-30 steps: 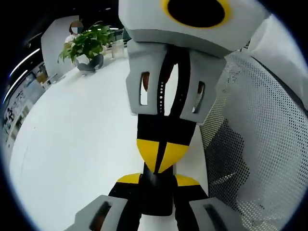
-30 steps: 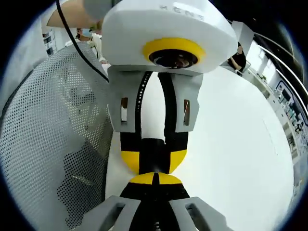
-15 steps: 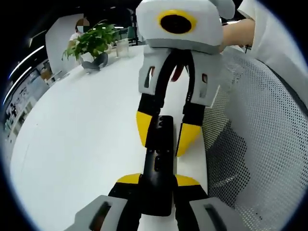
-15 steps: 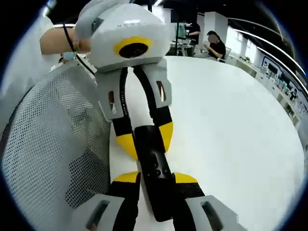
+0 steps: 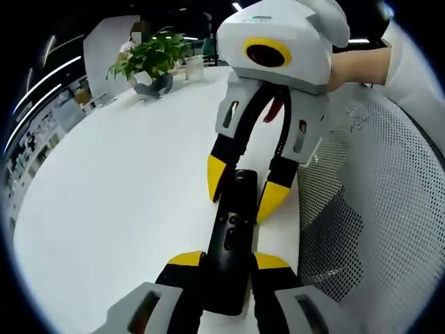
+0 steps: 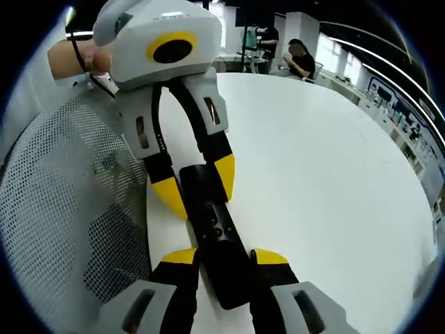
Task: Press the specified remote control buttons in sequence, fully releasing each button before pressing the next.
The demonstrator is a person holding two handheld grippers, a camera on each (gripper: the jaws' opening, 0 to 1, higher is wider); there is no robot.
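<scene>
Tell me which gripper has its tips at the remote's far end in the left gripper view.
The right gripper: its yellow tips flank the far end of the remote, while the left gripper straddles the near end.

Black remote (image 5: 233, 233) w/ dark buttons. Left tool (image 5: 228, 264) & right tool (image 6: 224, 259): yellow tips, black fingers, grey-white bodies. White counter (image 5: 118, 195). White mesh w/ dot holes (image 5: 375, 209). Green plant (image 5: 149, 56), grey pot.

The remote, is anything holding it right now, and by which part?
Yes. Both grippers hold the black remote, one at each end: the left gripper clamps one end, the right gripper the opposite end, over the white table.
</scene>
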